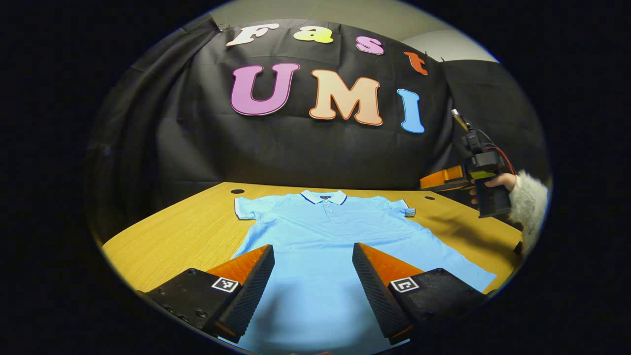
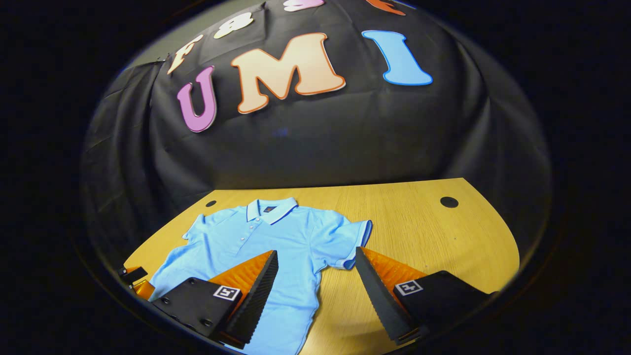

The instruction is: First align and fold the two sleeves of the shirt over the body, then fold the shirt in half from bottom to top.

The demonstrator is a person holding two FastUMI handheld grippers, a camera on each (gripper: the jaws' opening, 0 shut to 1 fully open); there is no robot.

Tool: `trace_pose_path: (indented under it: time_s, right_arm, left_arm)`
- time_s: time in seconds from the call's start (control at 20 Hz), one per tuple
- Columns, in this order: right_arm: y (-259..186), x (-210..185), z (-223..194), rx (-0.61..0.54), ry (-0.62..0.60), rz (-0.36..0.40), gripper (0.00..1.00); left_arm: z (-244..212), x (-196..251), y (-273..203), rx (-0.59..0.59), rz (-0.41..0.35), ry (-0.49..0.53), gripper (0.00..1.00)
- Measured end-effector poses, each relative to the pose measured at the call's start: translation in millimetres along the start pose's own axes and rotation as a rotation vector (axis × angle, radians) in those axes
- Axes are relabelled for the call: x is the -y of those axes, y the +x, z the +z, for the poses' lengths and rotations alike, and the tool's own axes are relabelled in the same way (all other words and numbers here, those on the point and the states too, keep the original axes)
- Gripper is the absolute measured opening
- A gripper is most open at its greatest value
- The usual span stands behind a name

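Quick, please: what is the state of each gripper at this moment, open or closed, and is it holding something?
Left gripper: jaws open, holding nothing, above the shirt.
Right gripper: jaws open, holding nothing, near the shirt's sleeve.

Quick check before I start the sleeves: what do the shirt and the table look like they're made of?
Shirt: light blue, matte, looks like a soft knit, probably cotton pique as on polo shirts; it lies limp and flat with a ribbed collar and buttons. The weave itself is too fine to confirm.
Table: yellowish wood-grain top, smooth with a slight sheen; probably laminate or veneer rather than solid wood, with round cable holes.
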State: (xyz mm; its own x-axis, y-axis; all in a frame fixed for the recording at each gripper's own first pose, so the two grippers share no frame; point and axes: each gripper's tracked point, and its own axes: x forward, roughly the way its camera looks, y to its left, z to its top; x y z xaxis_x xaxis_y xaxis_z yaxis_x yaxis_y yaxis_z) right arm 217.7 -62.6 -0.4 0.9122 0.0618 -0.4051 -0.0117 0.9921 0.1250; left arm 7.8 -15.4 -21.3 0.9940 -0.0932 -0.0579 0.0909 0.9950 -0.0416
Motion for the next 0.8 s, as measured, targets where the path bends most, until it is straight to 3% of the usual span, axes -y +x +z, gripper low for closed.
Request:
trace_pose_path:
  time_s: [0.4, 0.65, 0.8]
  right_arm:
    - [105, 40, -4, -0.105, 0.021, -0.123, 0.94]
    - [132, 53, -23, -0.136, 0.075, -0.153, 0.98]
    - [137, 59, -29, -0.144, 0.065, -0.163, 0.92]
  left_arm:
    - [-2, -10, -3, -0.014, 0.009, 0.005, 0.95]
    - [-4, -12, -1, -0.03, 0.014, -0.014, 0.95]
    - [-6, -12, -1, -0.031, 0.016, -0.012, 0.95]
